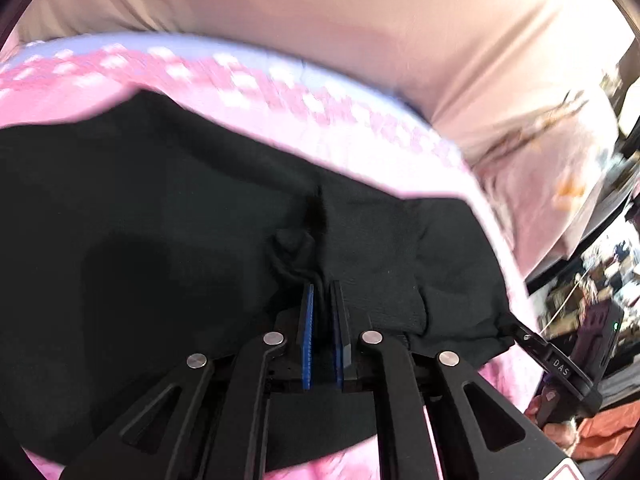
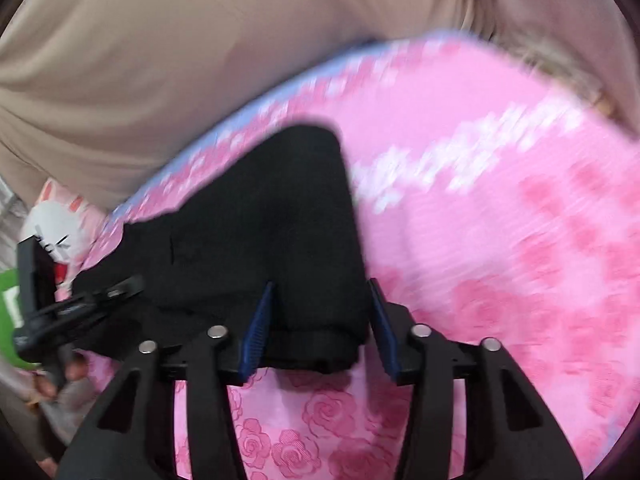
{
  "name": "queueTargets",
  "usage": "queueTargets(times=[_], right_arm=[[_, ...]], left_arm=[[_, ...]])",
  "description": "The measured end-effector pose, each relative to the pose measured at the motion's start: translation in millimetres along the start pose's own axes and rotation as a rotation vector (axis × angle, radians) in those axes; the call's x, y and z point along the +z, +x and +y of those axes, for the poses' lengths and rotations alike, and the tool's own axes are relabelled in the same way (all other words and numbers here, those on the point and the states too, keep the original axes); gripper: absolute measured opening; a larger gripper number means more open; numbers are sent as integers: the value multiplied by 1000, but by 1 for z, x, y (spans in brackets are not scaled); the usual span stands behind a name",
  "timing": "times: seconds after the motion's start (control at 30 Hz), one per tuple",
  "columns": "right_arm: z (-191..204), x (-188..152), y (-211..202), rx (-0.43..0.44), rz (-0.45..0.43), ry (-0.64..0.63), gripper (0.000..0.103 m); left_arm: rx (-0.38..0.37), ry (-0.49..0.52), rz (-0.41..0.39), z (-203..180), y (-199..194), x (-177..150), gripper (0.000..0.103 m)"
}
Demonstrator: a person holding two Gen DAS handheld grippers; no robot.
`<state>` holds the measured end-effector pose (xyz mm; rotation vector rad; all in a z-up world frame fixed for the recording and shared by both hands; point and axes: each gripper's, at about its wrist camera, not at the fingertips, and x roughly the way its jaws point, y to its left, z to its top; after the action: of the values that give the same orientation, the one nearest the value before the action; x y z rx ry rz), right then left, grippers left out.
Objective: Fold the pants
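Observation:
Black pants (image 1: 160,208) lie on a pink rose-patterned bedspread (image 1: 280,112). My left gripper (image 1: 322,292) is shut on a pinched fold of the pants, the fabric bunching up just ahead of its blue pads. In the right wrist view the pants (image 2: 260,208) form a folded black stack. My right gripper (image 2: 322,292) is open, its blue fingers astride the near corner of that stack. The left gripper (image 2: 120,286) shows at the left edge of that view, on the pants' other end. The right gripper (image 1: 532,338) shows at the right in the left wrist view.
A beige padded headboard or wall (image 2: 160,60) runs behind the bed. A white-and-pink rabbit plush (image 2: 60,224) sits at the bed's left end. Cluttered furniture (image 1: 600,272) stands beyond the bed's right edge. Bare bedspread (image 2: 500,220) lies right of the pants.

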<state>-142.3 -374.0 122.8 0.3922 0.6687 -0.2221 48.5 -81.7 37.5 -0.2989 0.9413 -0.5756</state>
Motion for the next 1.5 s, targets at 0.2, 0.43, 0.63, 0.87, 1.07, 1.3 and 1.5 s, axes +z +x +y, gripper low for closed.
queueTargets(times=[0.2, 0.43, 0.63, 0.87, 1.07, 1.3, 1.5], right_arm=[[105, -1, -3, 95, -12, -354, 72], [189, -30, 83, 92, 126, -602, 72], [182, -16, 118, 39, 211, -553, 38], [186, 28, 62, 218, 124, -400, 4], [195, -21, 117, 116, 302, -497, 8], [199, -26, 66, 156, 156, -538, 89], [209, -40, 106, 75, 203, -662, 24]], left_arm=[[161, -36, -196, 57, -93, 14, 8], [269, -207, -233, 148, -141, -3, 8], [262, -243, -186, 196, -146, -24, 10], [184, -250, -216, 207, -147, -29, 18], [171, -316, -318, 210, -182, -34, 31], [226, -431, -378, 245, -238, -48, 59], [198, -486, -300, 252, -208, -49, 59]])
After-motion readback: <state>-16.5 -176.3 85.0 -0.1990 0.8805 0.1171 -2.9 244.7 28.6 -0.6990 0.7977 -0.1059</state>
